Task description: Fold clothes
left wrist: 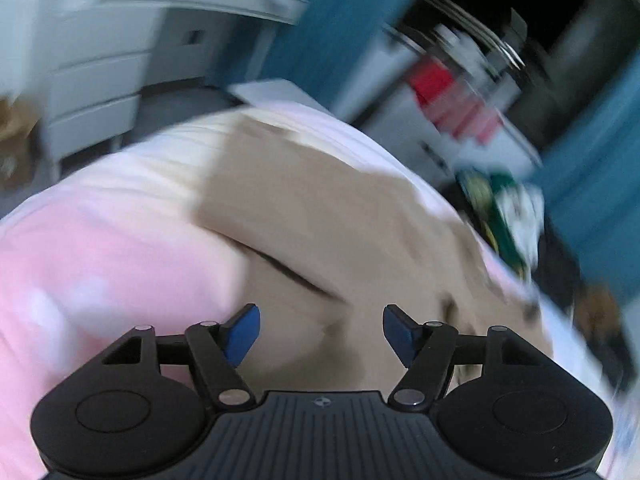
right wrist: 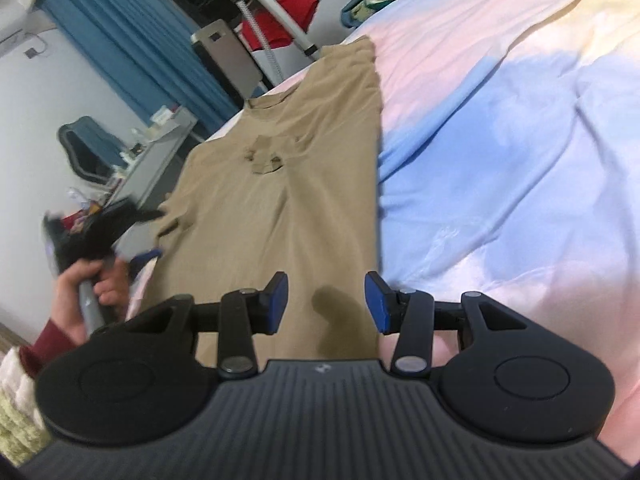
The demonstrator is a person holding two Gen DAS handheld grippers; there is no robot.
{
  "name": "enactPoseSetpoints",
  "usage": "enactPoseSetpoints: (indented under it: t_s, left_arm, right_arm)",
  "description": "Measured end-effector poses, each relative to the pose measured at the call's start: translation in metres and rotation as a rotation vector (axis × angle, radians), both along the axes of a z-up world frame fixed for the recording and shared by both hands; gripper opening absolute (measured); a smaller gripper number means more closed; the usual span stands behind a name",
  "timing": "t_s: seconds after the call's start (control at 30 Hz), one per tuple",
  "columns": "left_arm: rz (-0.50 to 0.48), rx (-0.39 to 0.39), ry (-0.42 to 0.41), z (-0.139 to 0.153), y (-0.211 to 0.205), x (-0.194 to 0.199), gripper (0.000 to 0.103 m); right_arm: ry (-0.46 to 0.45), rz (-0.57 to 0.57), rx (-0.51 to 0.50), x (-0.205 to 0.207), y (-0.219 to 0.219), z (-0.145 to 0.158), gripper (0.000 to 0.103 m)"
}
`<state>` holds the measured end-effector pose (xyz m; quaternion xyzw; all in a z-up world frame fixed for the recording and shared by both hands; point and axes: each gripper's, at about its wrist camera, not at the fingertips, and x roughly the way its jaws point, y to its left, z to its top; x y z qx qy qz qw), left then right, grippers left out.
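Observation:
A tan T-shirt [right wrist: 288, 184] lies spread on a bed with a pink, blue and yellow sheet [right wrist: 500, 128], one side folded in to a straight edge. My right gripper [right wrist: 326, 300] is open and empty, just above the shirt's near hem. My left gripper [left wrist: 321, 334] is open and empty over the tan shirt [left wrist: 320, 220]; that view is motion-blurred. In the right wrist view the left gripper [right wrist: 132, 216] shows blurred at the shirt's left edge, held by a hand.
Blue curtains [right wrist: 132, 40], a garment steamer pole [right wrist: 280, 12], red clothes [right wrist: 296, 4] and a desk [right wrist: 160, 140] stand beyond the bed. A pile of green and white clothes [left wrist: 508, 208] lies at the bed's edge. White drawers [left wrist: 100, 80] stand behind.

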<state>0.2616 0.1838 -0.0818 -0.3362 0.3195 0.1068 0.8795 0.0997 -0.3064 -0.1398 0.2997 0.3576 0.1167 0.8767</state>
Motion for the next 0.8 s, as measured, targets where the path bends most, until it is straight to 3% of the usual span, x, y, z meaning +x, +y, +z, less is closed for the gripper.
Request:
enactPoseSetpoints:
  t_s: [0.13, 0.3, 0.4, 0.47, 0.53, 0.57, 0.67, 0.8]
  left_arm:
    - [0.077, -0.132, -0.017, -0.023, 0.038, 0.017, 0.070]
    - [0.094, -0.088, -0.093, -0.028, 0.049, 0.051, 0.071]
    - [0.095, 0.008, -0.124, -0.023, 0.052, 0.079, 0.065]
    - [0.067, 0.077, -0.126, -0.019, 0.049, 0.094, 0.047]
    - [0.026, 0.144, -0.125, -0.015, 0.044, 0.108, 0.011]
    - [0.006, 0.189, -0.123, -0.012, 0.040, 0.113, 0.006]
    - [-0.053, 0.366, -0.109, 0.002, 0.017, 0.119, 0.006]
    - [-0.099, 0.544, -0.137, 0.031, -0.029, 0.117, 0.006]
  right_arm:
    - [0.020, -0.013, -0.001, 0.007, 0.002, -0.004, 0.046]
    - [0.042, -0.009, -0.041, 0.020, 0.010, -0.010, 0.046]
    - [0.039, -0.012, -0.045, 0.028, 0.013, -0.011, 0.046]
    - [0.038, -0.014, -0.051, 0.033, 0.014, -0.014, 0.046]
    - [0.049, -0.019, -0.044, 0.038, 0.014, -0.017, 0.046]
    - [0.055, -0.021, -0.038, 0.040, 0.014, -0.018, 0.046]
    - [0.049, -0.025, -0.018, 0.040, 0.013, -0.017, 0.046]
    - [0.035, -0.031, -0.001, 0.036, 0.011, -0.014, 0.046]
